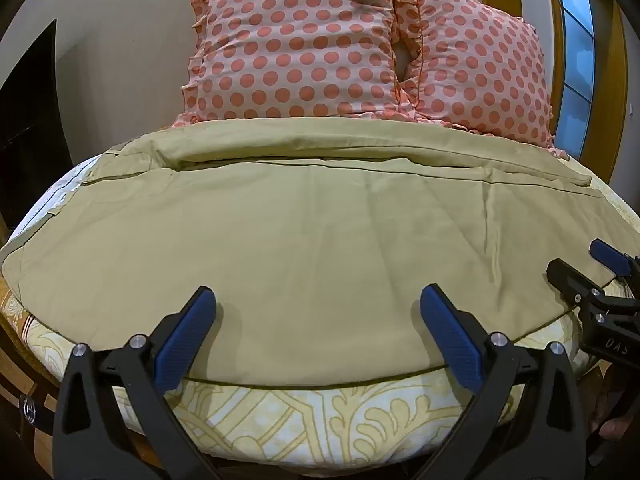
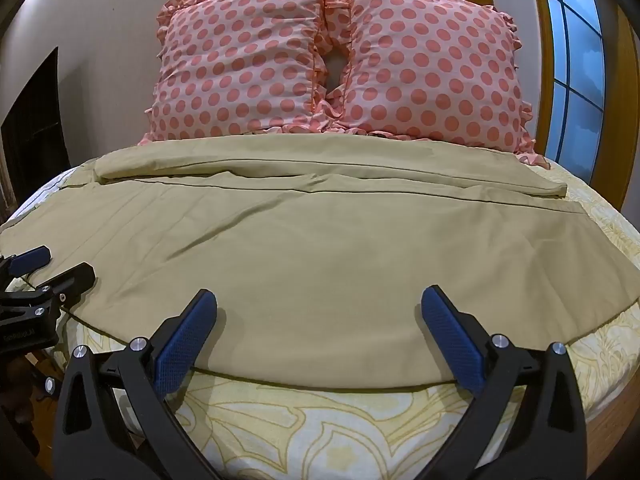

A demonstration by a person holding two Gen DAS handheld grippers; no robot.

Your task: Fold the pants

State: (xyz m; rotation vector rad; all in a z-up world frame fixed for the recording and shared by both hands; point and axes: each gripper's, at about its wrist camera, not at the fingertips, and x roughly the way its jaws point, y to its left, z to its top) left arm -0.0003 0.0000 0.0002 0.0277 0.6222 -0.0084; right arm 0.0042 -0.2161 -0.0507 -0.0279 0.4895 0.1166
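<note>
Pants (image 1: 304, 248), olive-khaki and of thin woven cloth, lie spread flat across the bed, both legs running side to side, the far leg lying along the near one's far edge, just short of the pillows. They look light, limp and a bit slick, so I judge they will sag and crease unless pinched at two points along the near hem edge, one per gripper. Left gripper (image 1: 318, 322) and right gripper (image 2: 319, 320) both hover over that near edge with jaws spread wide, holding nothing. Count: one pair of pants, two polka-dot pillows (image 2: 240, 64), one yellow-patterned bedsheet (image 2: 320, 432), one window (image 2: 576, 64) to the right
</note>
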